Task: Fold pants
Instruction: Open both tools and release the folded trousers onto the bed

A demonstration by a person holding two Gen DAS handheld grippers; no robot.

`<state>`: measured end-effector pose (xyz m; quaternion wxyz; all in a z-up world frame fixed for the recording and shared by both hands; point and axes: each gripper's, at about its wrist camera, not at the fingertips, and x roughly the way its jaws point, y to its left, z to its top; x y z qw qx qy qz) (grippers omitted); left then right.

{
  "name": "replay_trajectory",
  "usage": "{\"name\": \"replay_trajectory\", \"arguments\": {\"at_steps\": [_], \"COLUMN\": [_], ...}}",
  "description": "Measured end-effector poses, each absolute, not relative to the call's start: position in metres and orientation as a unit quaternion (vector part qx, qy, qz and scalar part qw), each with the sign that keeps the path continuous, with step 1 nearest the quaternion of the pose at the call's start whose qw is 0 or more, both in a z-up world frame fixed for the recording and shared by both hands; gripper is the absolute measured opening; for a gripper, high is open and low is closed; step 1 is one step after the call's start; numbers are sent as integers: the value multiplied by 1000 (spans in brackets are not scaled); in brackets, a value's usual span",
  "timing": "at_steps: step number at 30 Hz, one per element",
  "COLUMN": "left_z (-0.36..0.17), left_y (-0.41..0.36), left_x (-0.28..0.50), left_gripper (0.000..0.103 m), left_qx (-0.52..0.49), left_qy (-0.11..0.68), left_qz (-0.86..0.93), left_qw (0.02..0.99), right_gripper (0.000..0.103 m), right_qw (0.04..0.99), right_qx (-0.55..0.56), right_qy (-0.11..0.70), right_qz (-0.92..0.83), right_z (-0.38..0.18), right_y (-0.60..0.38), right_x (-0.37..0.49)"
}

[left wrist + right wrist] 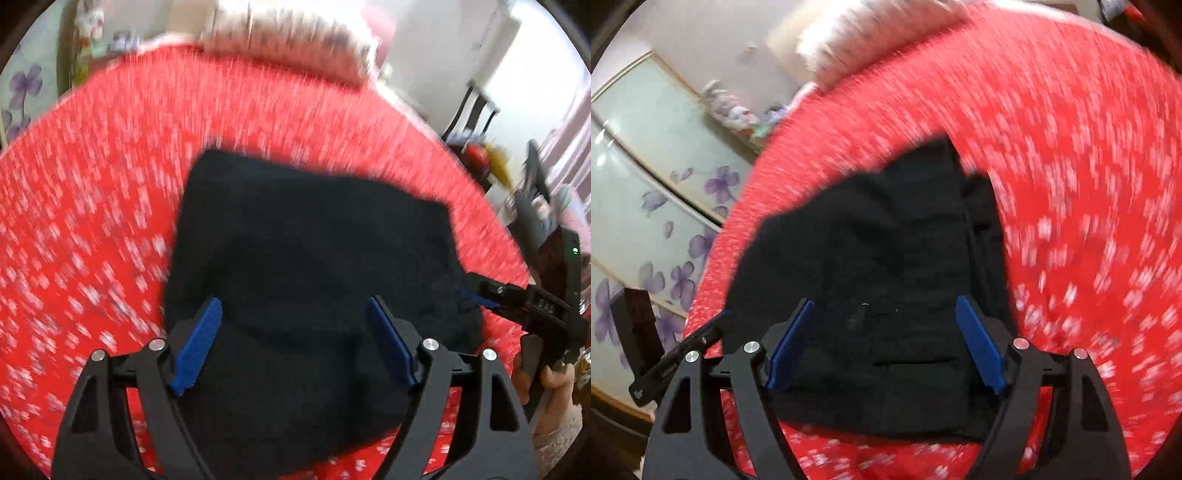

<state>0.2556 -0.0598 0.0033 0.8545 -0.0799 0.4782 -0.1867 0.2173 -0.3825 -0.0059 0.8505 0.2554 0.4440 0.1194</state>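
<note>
Black pants [306, 266] lie folded in a compact stack on a red bedspread with white flowers [92, 221]. My left gripper [295, 314] is open above the near part of the stack, its blue pads [201, 343] wide apart and holding nothing. The right gripper shows at the right edge of the left wrist view [480, 295], at the stack's right side. In the right wrist view the pants [886, 258] fill the centre and my right gripper [886, 314] is open over them, empty. The left gripper's tip [713, 325] shows at the left. Both views are motion-blurred.
A white patterned pillow [288, 48] lies at the head of the bed. A wardrobe with purple flower panels [646, 184] stands beside the bed. A dark chair and clutter [480, 147] sit off the bed's right edge.
</note>
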Motion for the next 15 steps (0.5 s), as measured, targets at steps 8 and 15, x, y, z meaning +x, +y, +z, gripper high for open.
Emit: {"name": "replay_trajectory", "arguments": {"at_steps": [8, 15], "left_z": [9, 52], "left_y": [-48, -47], "left_x": [238, 138], "left_gripper": [87, 101], "left_qx": [-99, -2], "left_qy": [447, 316], "left_qz": [-164, -130], "left_qw": [874, 940], "right_gripper": [88, 102], "right_qw": [849, 916], "right_qx": [316, 211], "right_qy": [410, 335], "right_qz": [106, 66], "right_z": [-2, 39], "right_y": [-398, -373], "right_x": [195, 118]}}
